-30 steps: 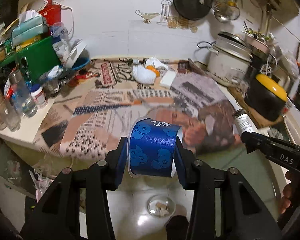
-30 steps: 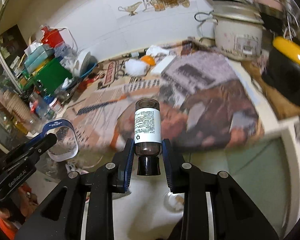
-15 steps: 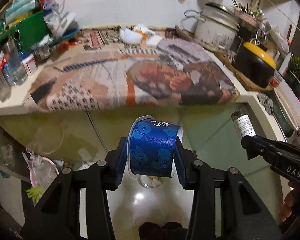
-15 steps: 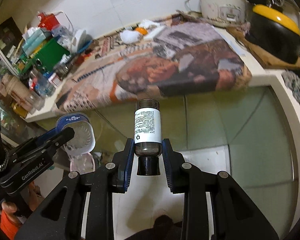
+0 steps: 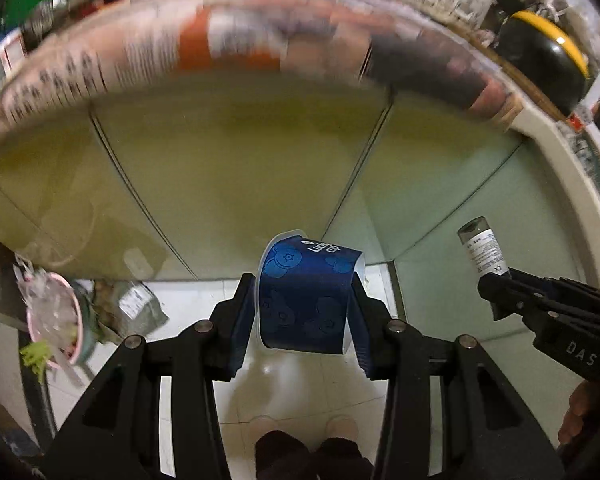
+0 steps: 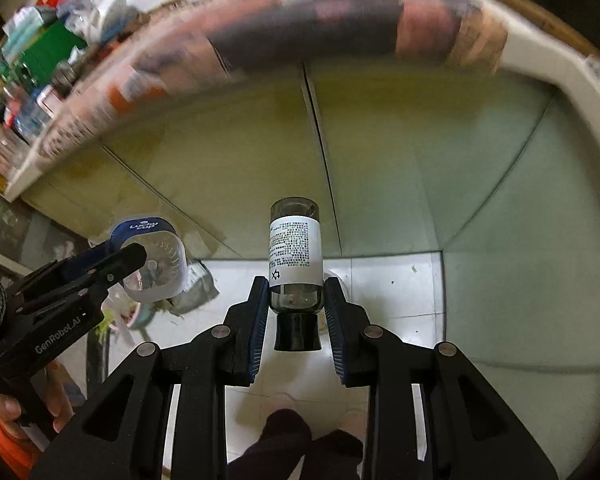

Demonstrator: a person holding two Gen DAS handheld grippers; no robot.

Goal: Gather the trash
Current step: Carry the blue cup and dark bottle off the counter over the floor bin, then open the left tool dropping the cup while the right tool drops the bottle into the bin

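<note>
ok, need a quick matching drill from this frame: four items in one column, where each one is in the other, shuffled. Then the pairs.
Items:
1. blue cup
2. small bottle
3. pink bin
4. yellow-lidded cooker

Places:
A. on the counter, far right
B. clamped in the right gripper, cap end toward the camera
C. on the floor, lower left, with scraps in it
D. clamped in the left gripper, lying on its side

Pairs: 1-D, 2-B, 3-C, 4-A
</note>
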